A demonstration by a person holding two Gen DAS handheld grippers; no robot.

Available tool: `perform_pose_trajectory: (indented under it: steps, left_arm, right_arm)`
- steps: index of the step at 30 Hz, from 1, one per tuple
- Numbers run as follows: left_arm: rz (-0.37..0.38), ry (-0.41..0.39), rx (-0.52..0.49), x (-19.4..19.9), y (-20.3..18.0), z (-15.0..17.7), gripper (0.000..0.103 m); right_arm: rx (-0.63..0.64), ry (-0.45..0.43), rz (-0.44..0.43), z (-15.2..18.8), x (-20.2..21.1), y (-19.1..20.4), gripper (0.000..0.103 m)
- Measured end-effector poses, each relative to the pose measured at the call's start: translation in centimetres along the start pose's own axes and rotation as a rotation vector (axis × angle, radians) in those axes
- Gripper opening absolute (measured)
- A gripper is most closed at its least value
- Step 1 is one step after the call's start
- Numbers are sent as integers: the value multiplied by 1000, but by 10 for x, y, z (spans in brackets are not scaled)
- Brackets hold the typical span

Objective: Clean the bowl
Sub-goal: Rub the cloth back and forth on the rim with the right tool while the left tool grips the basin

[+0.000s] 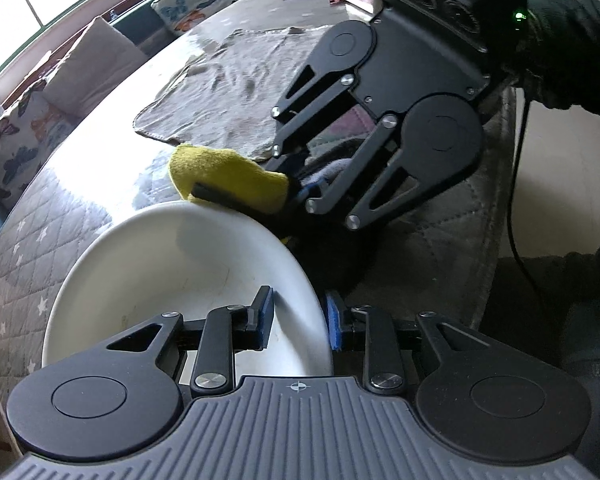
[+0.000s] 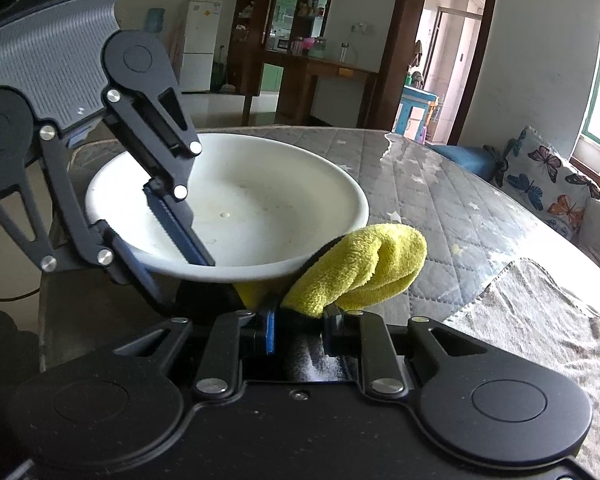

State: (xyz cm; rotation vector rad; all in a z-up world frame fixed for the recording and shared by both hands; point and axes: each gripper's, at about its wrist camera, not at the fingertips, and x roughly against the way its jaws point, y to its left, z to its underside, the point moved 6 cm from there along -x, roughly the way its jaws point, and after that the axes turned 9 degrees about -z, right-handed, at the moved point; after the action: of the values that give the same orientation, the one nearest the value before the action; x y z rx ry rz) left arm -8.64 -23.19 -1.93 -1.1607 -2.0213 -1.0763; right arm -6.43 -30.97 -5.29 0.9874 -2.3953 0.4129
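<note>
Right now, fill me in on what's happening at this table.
A person is cleaning a white bowl with two handheld grippers. The left gripper pinches the bowl's rim, one finger inside and one outside, holding it tilted above the quilted table cover. The right gripper clamps a yellow cloth against the bowl's outer rim. A grey towel lies nearby.

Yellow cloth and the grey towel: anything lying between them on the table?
Nothing: in the left wrist view the yellow cloth, held by the right tongs, overlaps the near edge of the grey towel, so no gap shows.
</note>
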Motion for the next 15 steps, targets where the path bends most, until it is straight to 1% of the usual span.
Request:
perform_pose_trajectory:
  steps: [15]
  left_arm:
    - [25,-11,-24,5,-3,7,28]
  right_arm:
    - [32,3,11,-9,-20,-27,22]
